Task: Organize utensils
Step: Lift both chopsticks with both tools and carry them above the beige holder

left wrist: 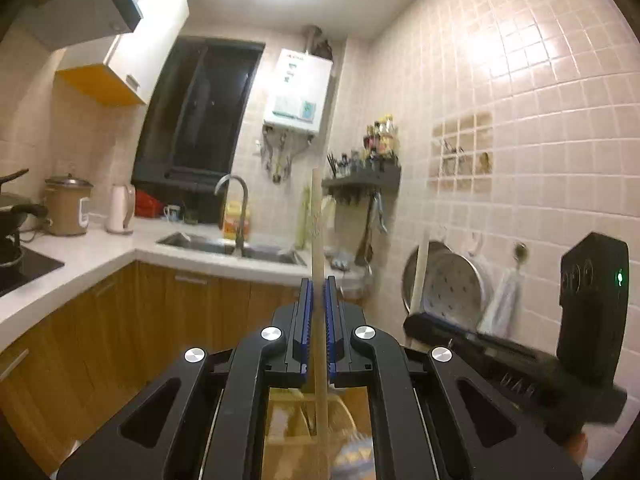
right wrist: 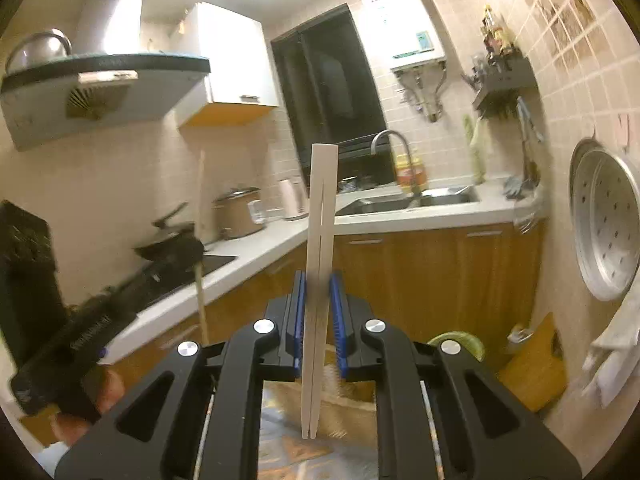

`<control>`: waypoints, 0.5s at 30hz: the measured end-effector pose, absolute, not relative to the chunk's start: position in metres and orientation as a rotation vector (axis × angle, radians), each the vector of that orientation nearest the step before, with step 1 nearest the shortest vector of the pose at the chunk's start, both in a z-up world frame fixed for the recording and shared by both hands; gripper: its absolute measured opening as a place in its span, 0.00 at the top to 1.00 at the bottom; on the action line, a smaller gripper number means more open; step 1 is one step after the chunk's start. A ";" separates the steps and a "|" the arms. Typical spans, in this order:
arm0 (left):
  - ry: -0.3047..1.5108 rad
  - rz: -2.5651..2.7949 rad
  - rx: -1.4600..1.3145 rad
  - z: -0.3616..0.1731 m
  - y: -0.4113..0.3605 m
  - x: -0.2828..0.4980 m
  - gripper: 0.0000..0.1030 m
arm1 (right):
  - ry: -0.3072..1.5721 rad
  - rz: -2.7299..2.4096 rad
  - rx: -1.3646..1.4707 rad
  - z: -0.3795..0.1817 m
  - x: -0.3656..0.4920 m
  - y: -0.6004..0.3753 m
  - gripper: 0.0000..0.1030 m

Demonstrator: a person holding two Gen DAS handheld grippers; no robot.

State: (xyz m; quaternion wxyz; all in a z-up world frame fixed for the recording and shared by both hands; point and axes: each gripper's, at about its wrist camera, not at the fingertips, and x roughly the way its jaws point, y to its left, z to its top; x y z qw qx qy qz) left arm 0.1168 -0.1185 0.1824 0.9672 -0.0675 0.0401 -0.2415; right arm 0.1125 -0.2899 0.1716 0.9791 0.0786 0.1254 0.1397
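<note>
Left tongs [left wrist: 318,300] clamp a wooden stick [left wrist: 316,220], right tongs [right wrist: 318,300] white chopsticks [right wrist: 322,208]; no writing legible.

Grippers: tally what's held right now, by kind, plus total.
Wooden stick, single, upright in left gripper: 1
White chopsticks, a pair, upright in right gripper: 2
Total: 3 pieces, both grippers shut on their load.

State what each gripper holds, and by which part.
Left gripper: one wooden chopstick, gripped around mid-length. Right gripper: pale chopstick pair, also clamped mid-length, both upright.
</note>
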 end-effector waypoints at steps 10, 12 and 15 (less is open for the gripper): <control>0.161 -0.383 -0.261 0.123 -0.122 0.216 0.97 | 0.308 0.177 0.175 0.127 0.185 -0.303 0.90; 0.164 -0.372 -0.255 0.114 -0.124 0.219 0.96 | 0.294 0.156 0.134 0.122 0.188 -0.298 0.90; 0.166 -0.335 -0.236 0.102 -0.125 0.221 0.96 | 0.273 0.136 0.069 0.115 0.187 -0.288 0.90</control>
